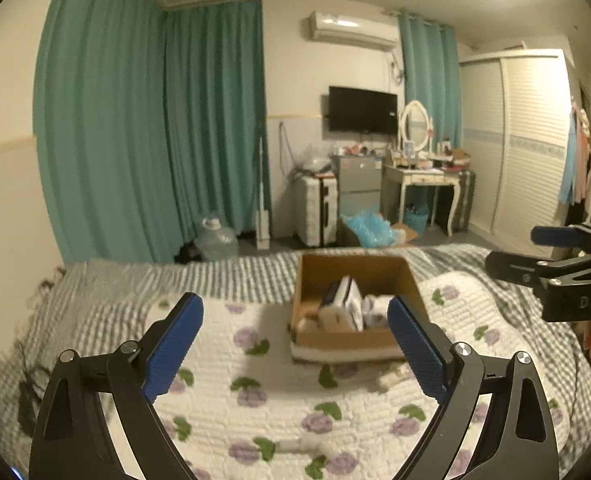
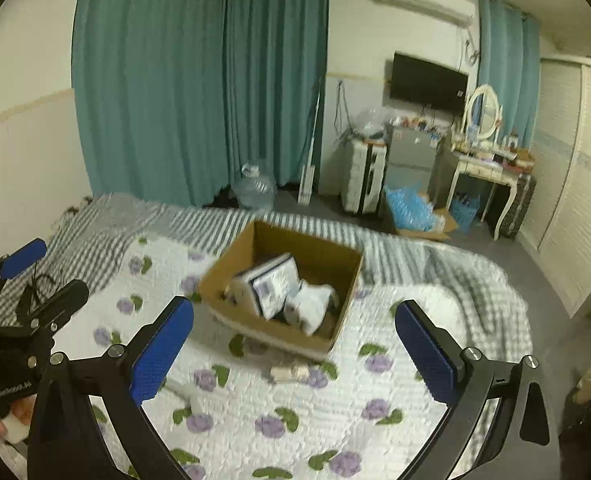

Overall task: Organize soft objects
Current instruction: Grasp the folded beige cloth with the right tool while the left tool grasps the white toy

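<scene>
An open cardboard box (image 1: pixel 375 272) sits on a white quilt with purple flowers (image 1: pixel 279 412) on the bed. It holds white and dark soft packs (image 1: pixel 345 304). The box shows in the right wrist view (image 2: pixel 319 252) too, with its packs (image 2: pixel 275 286). My left gripper (image 1: pixel 295 320) is open and empty, held above the quilt in front of the box. My right gripper (image 2: pixel 293 326) is open and empty, also short of the box. A small pale roll (image 2: pixel 289 373) lies on the quilt by the box's near side. A white item (image 1: pixel 311 446) lies on the quilt nearer to me.
A grey striped blanket (image 1: pixel 231 276) covers the bed's far end. Beyond stand teal curtains (image 1: pixel 155 128), a water jug (image 1: pixel 215 238), a suitcase (image 1: pixel 317 210), a dressing table (image 1: pixel 423 178) and a wardrobe (image 1: pixel 523 140). The other gripper shows at the right edge (image 1: pixel 567 264) and at the left edge (image 2: pixel 31 288).
</scene>
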Demonstrator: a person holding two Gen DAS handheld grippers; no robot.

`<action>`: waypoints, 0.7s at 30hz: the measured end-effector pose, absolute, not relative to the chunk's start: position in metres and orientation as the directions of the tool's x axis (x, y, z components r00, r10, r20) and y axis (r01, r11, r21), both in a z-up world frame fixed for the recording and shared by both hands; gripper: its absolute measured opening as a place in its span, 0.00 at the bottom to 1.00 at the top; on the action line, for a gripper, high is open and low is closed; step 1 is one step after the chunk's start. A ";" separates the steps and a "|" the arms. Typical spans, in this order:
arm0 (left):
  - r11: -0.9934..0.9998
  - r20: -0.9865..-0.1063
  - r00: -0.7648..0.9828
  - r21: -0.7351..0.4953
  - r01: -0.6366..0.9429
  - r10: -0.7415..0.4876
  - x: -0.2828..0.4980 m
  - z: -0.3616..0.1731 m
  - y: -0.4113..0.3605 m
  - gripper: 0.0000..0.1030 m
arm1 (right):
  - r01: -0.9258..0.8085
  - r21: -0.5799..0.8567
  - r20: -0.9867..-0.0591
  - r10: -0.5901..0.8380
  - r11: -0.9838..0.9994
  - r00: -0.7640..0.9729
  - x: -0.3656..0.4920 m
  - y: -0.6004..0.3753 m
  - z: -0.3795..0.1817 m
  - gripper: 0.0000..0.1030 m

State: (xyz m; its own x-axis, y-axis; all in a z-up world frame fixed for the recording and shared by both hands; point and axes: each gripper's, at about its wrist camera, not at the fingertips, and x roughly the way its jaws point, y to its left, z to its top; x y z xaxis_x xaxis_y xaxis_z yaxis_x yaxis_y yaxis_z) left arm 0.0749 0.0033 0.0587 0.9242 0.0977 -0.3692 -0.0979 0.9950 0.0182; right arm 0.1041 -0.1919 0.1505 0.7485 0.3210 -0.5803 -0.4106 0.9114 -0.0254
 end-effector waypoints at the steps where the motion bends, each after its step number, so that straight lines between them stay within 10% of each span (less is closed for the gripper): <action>1: 0.994 -0.379 0.920 0.004 -0.106 0.100 0.077 0.049 0.005 0.92 | -0.412 -0.022 -0.590 0.321 0.911 0.741 0.107 -0.191 0.141 0.99; 21: 0.973 -0.697 0.708 -0.065 -0.221 0.114 0.140 -0.133 0.022 0.92 | -0.403 0.074 -0.818 0.287 0.912 0.499 0.196 -0.166 -0.072 0.98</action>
State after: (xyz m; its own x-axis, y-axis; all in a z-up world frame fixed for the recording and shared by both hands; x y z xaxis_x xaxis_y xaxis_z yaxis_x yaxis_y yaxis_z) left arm 0.1404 0.0224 -0.1325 0.7079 0.1144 -0.6970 -0.2213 0.9730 -0.0650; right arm 0.1957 -0.1660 -0.0718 0.4991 0.2866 -0.8178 -0.4027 0.9124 0.0740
